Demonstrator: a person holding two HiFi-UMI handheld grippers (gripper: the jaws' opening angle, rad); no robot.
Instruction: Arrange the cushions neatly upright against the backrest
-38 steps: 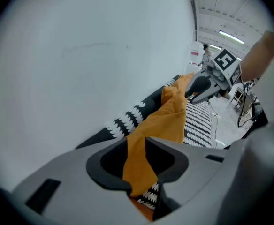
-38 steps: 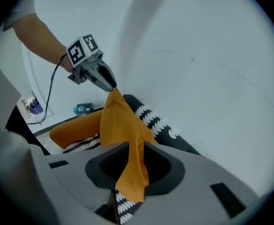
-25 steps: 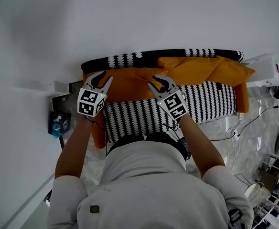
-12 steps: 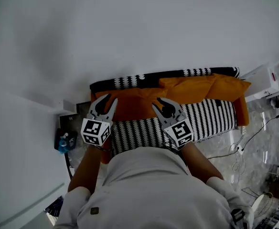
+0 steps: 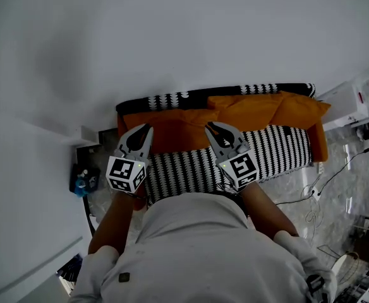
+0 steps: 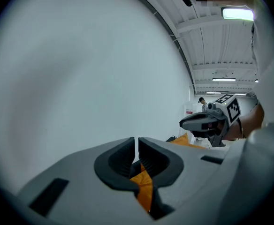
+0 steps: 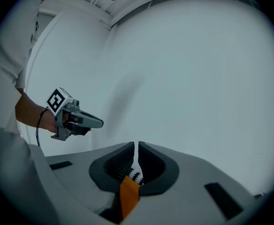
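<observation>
An orange cushion [image 5: 172,131] leans against the black-and-white backrest [image 5: 191,98] at the sofa's left; a second orange cushion [image 5: 266,109] stands to its right. My left gripper [image 5: 143,129] sits at the left cushion's upper left edge, its jaws closing with orange fabric [image 6: 144,189] pinched between them. My right gripper [image 5: 211,127] is at the same cushion's upper right edge, jaws closing on a strip of orange fabric [image 7: 128,196]. Each gripper view looks at the white wall and the other gripper.
The patterned sofa seat [image 5: 279,147] runs below the cushions, with orange cloth hanging over its right end [image 5: 320,141]. A blue object [image 5: 81,178] lies on the floor at left. A white unit [image 5: 355,96] and cables [image 5: 323,182] are at right.
Both grippers' jaws stood apart over the left cushion's top edge before; now they have closed onto its fabric. The hands have shifted only slightly.
</observation>
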